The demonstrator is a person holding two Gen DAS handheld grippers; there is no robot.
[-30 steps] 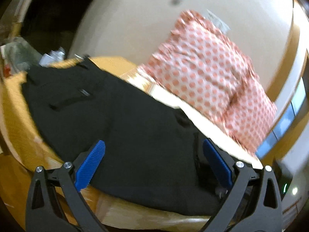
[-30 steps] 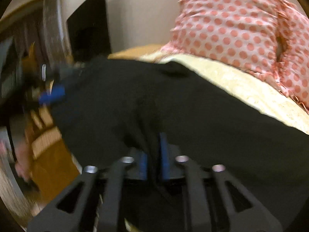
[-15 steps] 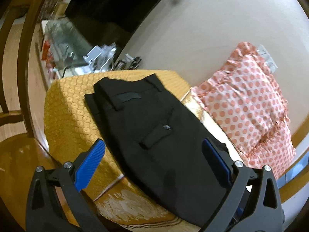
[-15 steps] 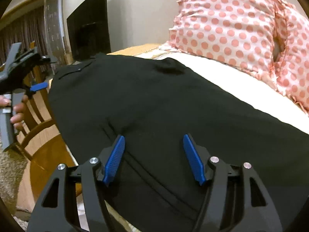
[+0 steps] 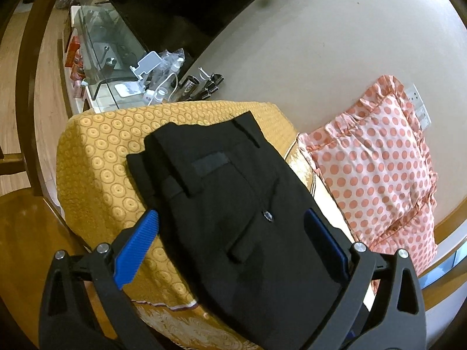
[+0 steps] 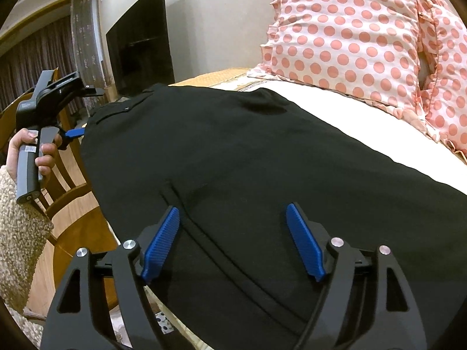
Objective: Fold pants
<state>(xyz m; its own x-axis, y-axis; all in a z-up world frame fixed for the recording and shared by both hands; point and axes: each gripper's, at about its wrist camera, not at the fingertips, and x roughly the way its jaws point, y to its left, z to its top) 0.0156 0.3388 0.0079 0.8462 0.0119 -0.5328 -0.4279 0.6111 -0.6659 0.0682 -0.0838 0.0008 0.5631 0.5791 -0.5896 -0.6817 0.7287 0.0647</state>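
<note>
Black pants (image 5: 233,204) lie flat along the bed, waistband and back pocket toward the yellow-covered end, legs running toward the right wrist camera (image 6: 248,160). My left gripper (image 5: 230,233) is open and empty, held above the waist end with its blue pads either side of the pocket area. My right gripper (image 6: 233,233) is open and empty, just above the leg fabric. In the right wrist view the left gripper (image 6: 73,132) shows at the far left edge of the pants, held by a hand.
A pink polka-dot pillow (image 5: 376,180) lies against the wall beside the pants; it also shows in the right wrist view (image 6: 350,38). Yellow patterned cover (image 5: 99,157) drapes the bed end. A glass stand with clutter (image 5: 125,67), a TV (image 6: 137,46) and a wooden chair (image 6: 67,201) stand nearby.
My right gripper has opened and let go of the pants fabric. My left gripper has pulled back from the pants, so the waistband end now shows in full.
</note>
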